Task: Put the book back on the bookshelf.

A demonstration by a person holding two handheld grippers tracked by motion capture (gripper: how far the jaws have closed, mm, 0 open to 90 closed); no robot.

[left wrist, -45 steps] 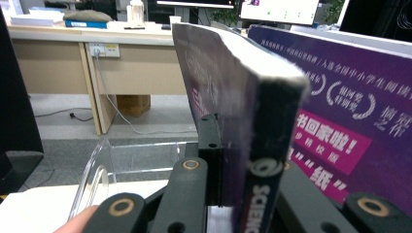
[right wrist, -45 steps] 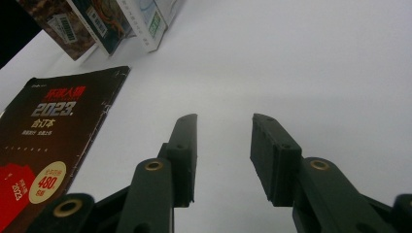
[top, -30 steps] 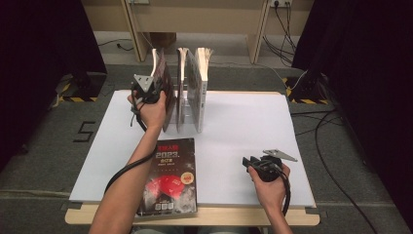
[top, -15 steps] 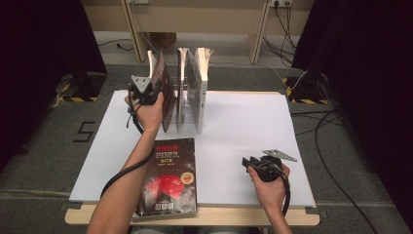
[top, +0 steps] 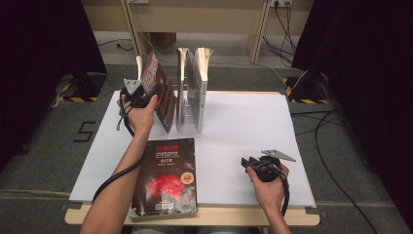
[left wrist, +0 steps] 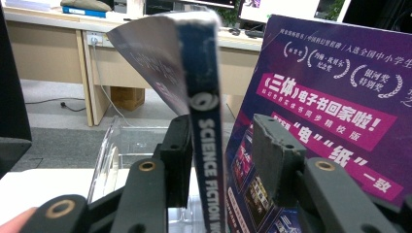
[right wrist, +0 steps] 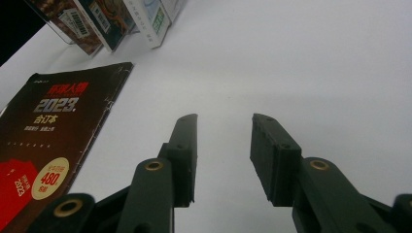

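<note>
Blue-spined magazine (left wrist: pixel 206 121) upright between left claw (left wrist: pixel 221 145), jaws just opening.

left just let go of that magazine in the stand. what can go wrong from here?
1. The left gripper has just been opening; the blue-spined magazine sits between its fingers with a gap on one side. It leans in the high view, so it could tip or slide.
2. Its loose cover curls outward and may snag on withdrawal.
3. The clear stand looks light; a bump could shift it and the neighbouring books.
</note>
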